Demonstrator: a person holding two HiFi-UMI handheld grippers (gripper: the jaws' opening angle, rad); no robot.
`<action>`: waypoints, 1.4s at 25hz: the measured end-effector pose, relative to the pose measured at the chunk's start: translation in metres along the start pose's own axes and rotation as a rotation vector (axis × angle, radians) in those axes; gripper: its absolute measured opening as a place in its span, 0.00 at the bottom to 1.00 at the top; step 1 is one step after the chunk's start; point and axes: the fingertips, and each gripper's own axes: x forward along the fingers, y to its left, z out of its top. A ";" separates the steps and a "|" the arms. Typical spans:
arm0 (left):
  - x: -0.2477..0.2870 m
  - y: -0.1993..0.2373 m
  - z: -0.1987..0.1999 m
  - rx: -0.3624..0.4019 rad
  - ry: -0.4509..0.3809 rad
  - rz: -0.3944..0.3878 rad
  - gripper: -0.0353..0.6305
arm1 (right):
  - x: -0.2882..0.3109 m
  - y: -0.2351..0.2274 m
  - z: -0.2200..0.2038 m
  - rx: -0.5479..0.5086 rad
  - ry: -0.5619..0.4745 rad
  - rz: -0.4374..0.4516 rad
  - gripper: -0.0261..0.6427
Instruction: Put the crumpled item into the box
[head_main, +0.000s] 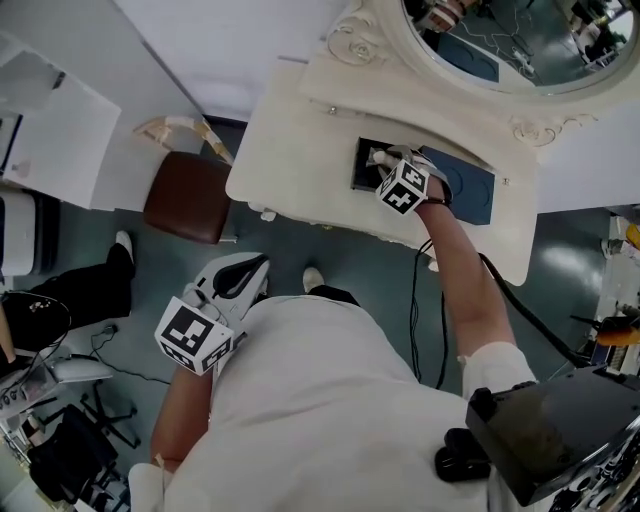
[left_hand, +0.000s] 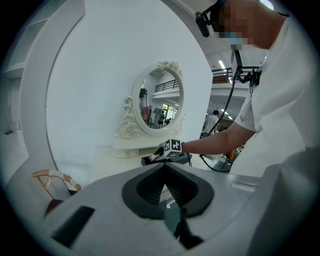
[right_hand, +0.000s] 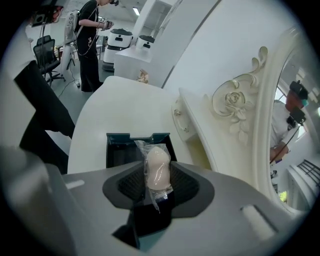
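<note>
The crumpled item (right_hand: 156, 162), a pale lump in clear wrap, is pinched lengthwise between the fingers of the right gripper (right_hand: 157, 173), with the open dark box (right_hand: 116, 141) just ahead and below on the desk (right_hand: 115, 107). The left gripper (left_hand: 165, 168), fingers pressed together on nothing, hangs well back.

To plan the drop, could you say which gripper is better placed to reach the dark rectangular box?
Right. The right gripper grips the pale, clear-plastic-wrapped item at the dark rectangular box; the empty left gripper is far off.
</note>
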 end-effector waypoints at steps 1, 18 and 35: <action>-0.001 0.000 -0.002 -0.004 0.002 0.009 0.05 | 0.005 0.000 -0.003 0.003 0.008 0.007 0.25; -0.001 -0.011 -0.013 -0.077 0.022 0.109 0.05 | 0.041 0.006 -0.010 -0.011 0.033 0.099 0.28; -0.032 -0.022 -0.025 -0.057 0.001 0.073 0.05 | 0.010 0.012 -0.007 0.097 0.017 0.066 0.37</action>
